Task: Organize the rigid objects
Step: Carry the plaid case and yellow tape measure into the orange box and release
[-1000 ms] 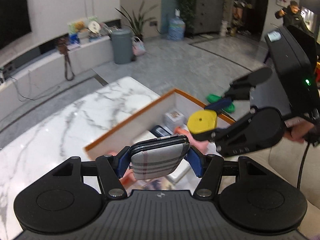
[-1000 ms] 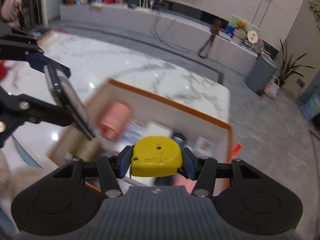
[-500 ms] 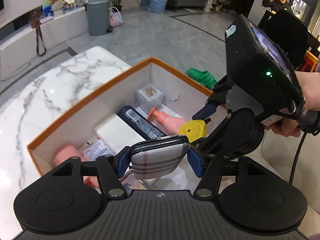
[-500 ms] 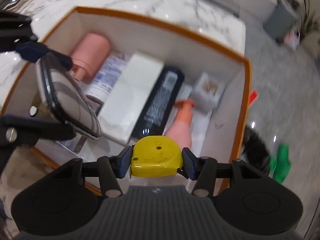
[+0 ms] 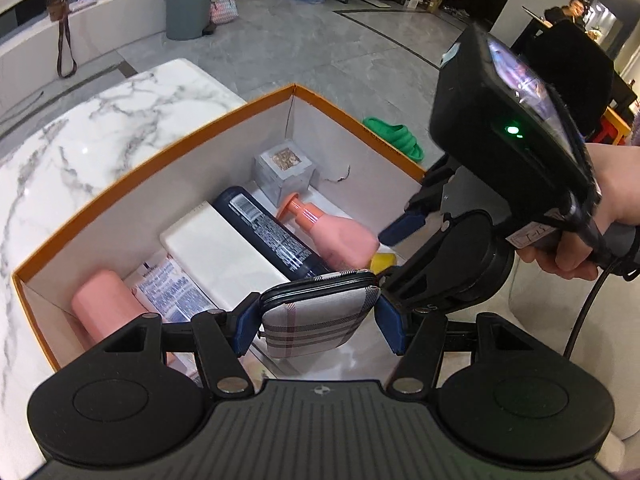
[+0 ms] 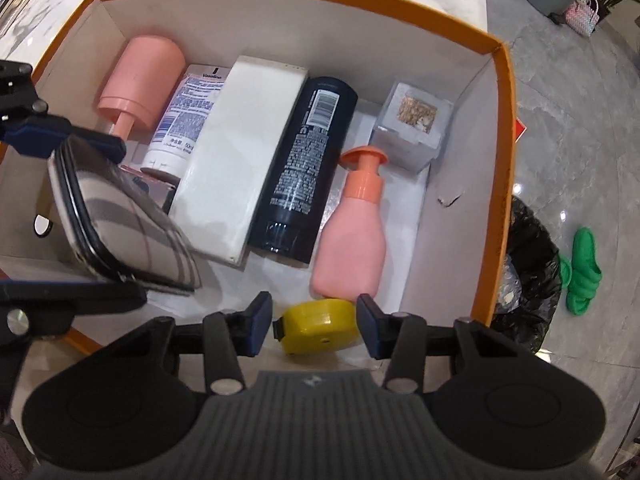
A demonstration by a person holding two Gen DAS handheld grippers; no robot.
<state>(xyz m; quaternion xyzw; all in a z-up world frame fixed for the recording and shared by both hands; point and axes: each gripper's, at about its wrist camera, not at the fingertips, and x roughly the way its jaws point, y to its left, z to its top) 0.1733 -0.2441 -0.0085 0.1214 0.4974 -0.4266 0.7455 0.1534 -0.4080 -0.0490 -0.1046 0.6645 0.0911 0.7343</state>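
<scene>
An orange-rimmed white box (image 5: pixel 224 114) (image 6: pixel 506 92) sits on the marble table. My left gripper (image 5: pixel 318 326) is shut on a plaid case (image 5: pixel 320 326) and holds it over the box's near end; the case also shows in the right wrist view (image 6: pixel 124 216). My right gripper (image 6: pixel 312 326) is open inside the box. A yellow tape measure (image 6: pixel 316 326) lies on the box floor between its fingers, free of the pads. It also shows in the left wrist view (image 5: pixel 383 260), mostly hidden.
In the box lie a pink pump bottle (image 6: pixel 354 240), a dark bottle (image 6: pixel 304 168), a white slab (image 6: pixel 236 160), a lotion tube (image 6: pixel 184 120), a pink cylinder (image 6: pixel 140 80) and a small clear cube (image 6: pixel 414 126). A black-lined bin (image 6: pixel 528 264) stands beside the box.
My right gripper went down into the box, opened and let go of the yellow tape measure. My left gripper came closer over the box, still holding the plaid case.
</scene>
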